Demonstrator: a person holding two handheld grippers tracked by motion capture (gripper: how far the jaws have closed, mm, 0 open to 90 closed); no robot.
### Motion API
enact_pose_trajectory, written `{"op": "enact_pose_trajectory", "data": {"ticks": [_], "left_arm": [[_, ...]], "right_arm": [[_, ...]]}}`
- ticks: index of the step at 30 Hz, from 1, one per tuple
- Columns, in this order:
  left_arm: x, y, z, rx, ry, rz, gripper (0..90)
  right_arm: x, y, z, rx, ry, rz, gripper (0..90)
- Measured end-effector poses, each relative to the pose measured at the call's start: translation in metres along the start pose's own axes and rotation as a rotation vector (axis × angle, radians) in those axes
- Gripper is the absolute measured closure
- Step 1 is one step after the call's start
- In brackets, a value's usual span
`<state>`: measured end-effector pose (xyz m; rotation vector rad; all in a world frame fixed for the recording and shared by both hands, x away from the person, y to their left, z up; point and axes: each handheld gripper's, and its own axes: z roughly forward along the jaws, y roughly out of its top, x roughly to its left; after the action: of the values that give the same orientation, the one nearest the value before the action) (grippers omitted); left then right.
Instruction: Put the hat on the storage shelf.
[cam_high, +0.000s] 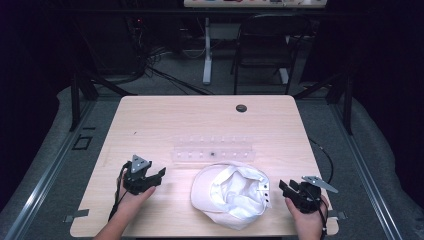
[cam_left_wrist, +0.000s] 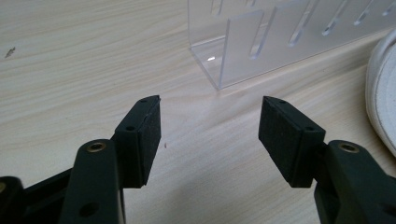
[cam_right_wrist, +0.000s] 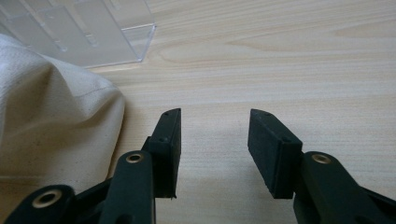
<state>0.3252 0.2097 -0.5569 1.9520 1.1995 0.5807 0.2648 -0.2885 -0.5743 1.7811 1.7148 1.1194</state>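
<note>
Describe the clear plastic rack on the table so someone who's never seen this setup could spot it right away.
Start at the light wooden table and find the white cap lying near its front edge, between the left gripper and the right gripper. Just behind the cap lies the clear plastic rack, long and low. It is the one see-through thing there, with a row of slots along it.

No text, label, brand, number or sign can be read in any of the three views. The white cap carries no legible mark on its visible cloth, and the clear plastic rack shows only plain slots. The wooden table bears nothing but its grain and a small dark speck.
</note>
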Motion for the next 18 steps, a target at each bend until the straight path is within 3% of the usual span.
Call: {"op": "enact_pose_trajectory", "data": {"ticks": [5, 11, 18], "left_arm": [[-0.0025, 0.0, 0.0012, 0.005, 0.01, 0.003, 36.6], [-0.0035, 0.0008, 0.0005, -0.003, 0.012, -0.006, 35.7], [-0.0085, -0.0003, -0.0023, -0.01, 0.015, 0.024, 36.4]], "right_arm": [[-0.0011, 0.0008, -0.0026, 0.004, 0.017, 0.015, 54.1], [-0.0019, 0.0016, -0.0037, 0.027, 0.004, 0.025, 54.2], [0.005, 0.0073, -0.0056, 0.102, 0.002, 0.024, 54.3]]}}
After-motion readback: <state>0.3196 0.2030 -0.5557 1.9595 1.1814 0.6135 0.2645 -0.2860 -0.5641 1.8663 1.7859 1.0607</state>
